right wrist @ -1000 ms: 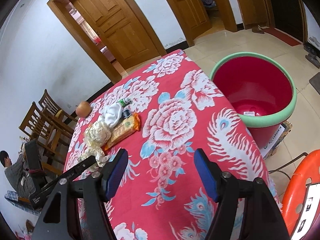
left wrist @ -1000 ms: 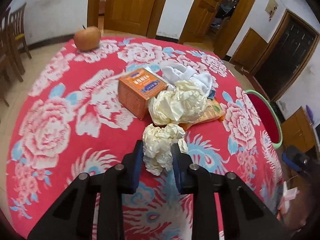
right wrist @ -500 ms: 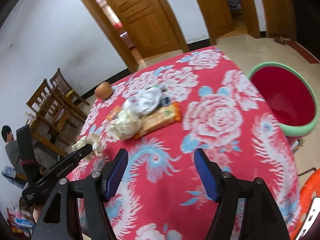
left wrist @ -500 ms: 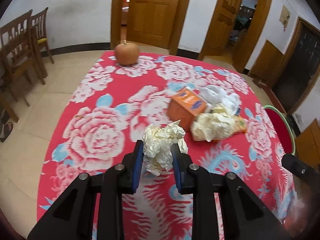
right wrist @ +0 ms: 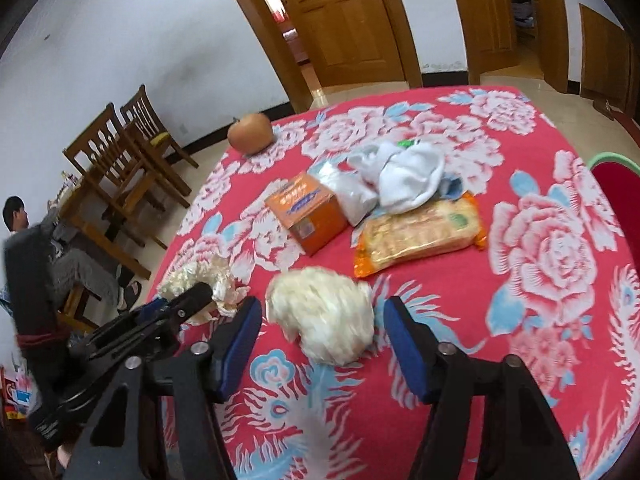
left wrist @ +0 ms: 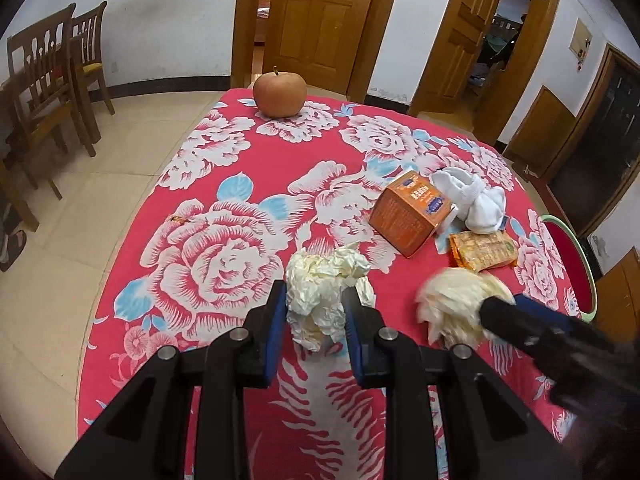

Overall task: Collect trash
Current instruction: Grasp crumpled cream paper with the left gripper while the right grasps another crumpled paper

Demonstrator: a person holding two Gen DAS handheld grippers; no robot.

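Left gripper (left wrist: 314, 316) is clamped on a crumpled paper wad (left wrist: 326, 292); both blue pads press its sides and the wad bulges above them, so the hold looks secure, though whether it hangs clear of the tablecloth (left wrist: 224, 248) cannot be told. Right gripper (right wrist: 322, 336) straddles a second wad (right wrist: 320, 314) that lies on the cloth; its jaws are closing, with a gap visible on each side, so the pads do not yet touch the paper. The straddle looks deliberate: centring the wad between the pads should make it compress evenly rather than squirt out sideways. Second wad is blurred in both views, so its exact outline is uncertain. Remaining items sit in a cluster farther up the table: an orange box (right wrist: 306, 212), a snack packet (right wrist: 420, 236) just beside it, and a white cloth (right wrist: 404, 176) overlapping the packet's far end. An apple (left wrist: 280, 94) stands well apart near the far edge; probably not trash. The red bin (left wrist: 572, 264) with green rim stands off the table's edge on the right, near the cluster, presumably placed there so both hands can drop loads with a short swing. Judgement: two wads in hand or nearly so; box, packet and the rest still to collect.
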